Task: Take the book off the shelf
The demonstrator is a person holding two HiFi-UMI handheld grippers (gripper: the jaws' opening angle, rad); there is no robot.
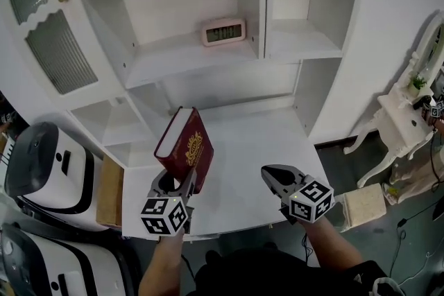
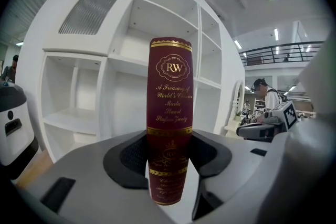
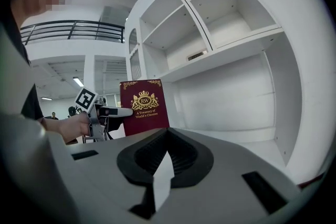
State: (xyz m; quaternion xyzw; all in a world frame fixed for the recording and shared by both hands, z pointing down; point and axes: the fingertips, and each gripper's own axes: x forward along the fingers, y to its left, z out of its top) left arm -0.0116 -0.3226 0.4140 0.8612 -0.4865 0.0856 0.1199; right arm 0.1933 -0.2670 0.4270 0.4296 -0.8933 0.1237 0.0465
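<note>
**Book clear of the shelves, held in the left gripper**

The dark red book point(image 1: 184, 145) is out of the white shelf unit point(image 1: 208, 73). It stands nearly upright in the air above the white desk ledge point(image 1: 257, 142) at the unit's foot, its top leaning a little toward the shelves. The left gripper point(image 1: 179, 180) is clamped on its lower end. In the left gripper view the gold-lettered spine faces the camera and a black pad presses on each cover. The right gripper point(image 1: 272, 173) is level with it and well to the right, apart from the book. Its jaws are drawn together at the tips with nothing between them. From its view the book's front cover shows a gold crest and the words "A Treasury of World's Classics".

Among the open compartments, a digital clock point(image 1: 223, 31) stands at the back of the middle one in the left column, close to the upright divider. To the left of that column is a cabinet door point(image 1: 59, 52) with ribbed panels and a small knob.

Two white and black machines point(image 1: 48, 163) sit on the floor at the left. An ornate white side table point(image 1: 402, 107) with a small plant point(image 1: 417, 82) on it is at the right.
</note>
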